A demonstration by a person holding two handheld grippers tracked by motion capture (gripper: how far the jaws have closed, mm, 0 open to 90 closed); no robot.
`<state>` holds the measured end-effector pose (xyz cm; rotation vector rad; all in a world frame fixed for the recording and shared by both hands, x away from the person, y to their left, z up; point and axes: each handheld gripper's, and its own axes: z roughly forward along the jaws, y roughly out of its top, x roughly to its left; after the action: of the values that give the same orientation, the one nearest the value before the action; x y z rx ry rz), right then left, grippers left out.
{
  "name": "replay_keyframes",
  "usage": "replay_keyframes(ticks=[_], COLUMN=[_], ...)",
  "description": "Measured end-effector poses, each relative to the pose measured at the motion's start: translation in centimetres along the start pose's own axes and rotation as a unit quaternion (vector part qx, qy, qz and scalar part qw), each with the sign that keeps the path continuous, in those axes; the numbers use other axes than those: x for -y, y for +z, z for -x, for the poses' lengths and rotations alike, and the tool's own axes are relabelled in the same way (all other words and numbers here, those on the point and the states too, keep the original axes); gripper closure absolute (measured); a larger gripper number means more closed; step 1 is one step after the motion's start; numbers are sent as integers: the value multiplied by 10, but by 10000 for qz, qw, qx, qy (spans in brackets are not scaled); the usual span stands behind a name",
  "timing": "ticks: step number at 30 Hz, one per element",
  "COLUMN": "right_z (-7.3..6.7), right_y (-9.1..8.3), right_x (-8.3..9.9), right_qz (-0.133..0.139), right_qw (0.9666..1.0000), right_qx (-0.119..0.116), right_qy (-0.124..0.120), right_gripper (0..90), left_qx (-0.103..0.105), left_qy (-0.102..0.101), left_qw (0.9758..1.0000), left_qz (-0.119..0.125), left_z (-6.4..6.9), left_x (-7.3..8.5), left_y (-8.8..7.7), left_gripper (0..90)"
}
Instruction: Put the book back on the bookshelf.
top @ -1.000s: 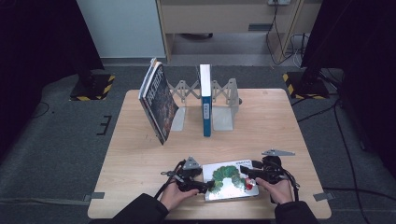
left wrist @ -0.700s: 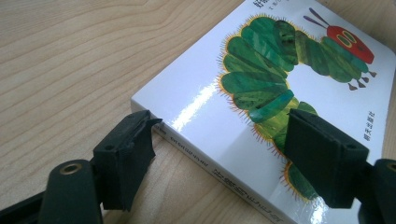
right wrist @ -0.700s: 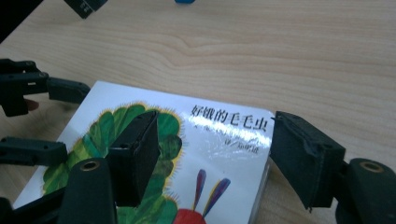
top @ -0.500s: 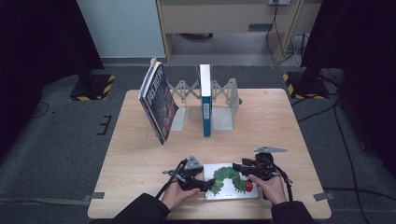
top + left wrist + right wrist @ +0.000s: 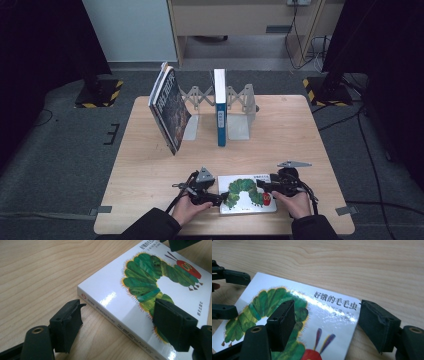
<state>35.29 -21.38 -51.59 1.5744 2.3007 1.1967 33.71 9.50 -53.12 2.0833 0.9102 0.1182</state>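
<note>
A white picture book with a green caterpillar on its cover [image 5: 247, 194] lies flat near the front edge of the wooden table [image 5: 300, 130]. My left gripper [image 5: 214, 198] is at the book's left side. In the left gripper view it [image 5: 120, 307] stands open astride the spine [image 5: 110, 317], one jaw on the table side with a gap, the other over the cover. My right gripper [image 5: 270, 187] is at the right edge. Its jaws [image 5: 327, 305] have just been opening, one over the cover [image 5: 274, 305] and one beyond the edge, neither pressing.
At the back of the table a blue and white book [image 5: 220, 107] stands upright in a metal folding book rack [image 5: 240, 115]. A dark book [image 5: 170, 110] leans at its left. The table's front edge runs just under the hands.
The right gripper shifted a little to the left over the book's right edge and came back. The left gripper and the book have kept their place.
</note>
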Motion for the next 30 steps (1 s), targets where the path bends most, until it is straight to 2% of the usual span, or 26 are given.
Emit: replay_keyframes(ticks=[3,7,9,11,14,17,20,26,30], right_z=[0,-3,-2,-1,-1,-2,-2,1,0], right_y=[-2,-1,-2,-3,-1,3,6,8,5], right_x=[5,6,5,5,5,3,-1,-3,-1], right_qz=[-116,-141,-98,62,-18,-51,-63,-38,-98], right_qw=[9999,9999,9998,9993,9994,9998,9998,9997,9996], right_qx=[-62,-37,-104,-190,-152,-69,-85,-120,-171], right_qy=[104,61,159,303,294,169,143,193,181], right_gripper=[302,293,301,319,318,308,306,309,312], left_qx=[77,122,158,183,180,132,83,3,37], left_qy=[36,67,87,130,158,111,73,22,11], left_qw=[9999,9998,9998,9997,9997,9998,9999,9999,9999], left_qz=[-111,-105,-69,-28,4,63,121,125,101], left_z=[3,5,5,5,3,0,-3,0,0], left_x=[2,2,2,2,2,1,1,1,1], left_y=[-3,-2,-1,1,1,2,3,3,2], left_gripper=[227,231,236,236,238,240,239,246,244])
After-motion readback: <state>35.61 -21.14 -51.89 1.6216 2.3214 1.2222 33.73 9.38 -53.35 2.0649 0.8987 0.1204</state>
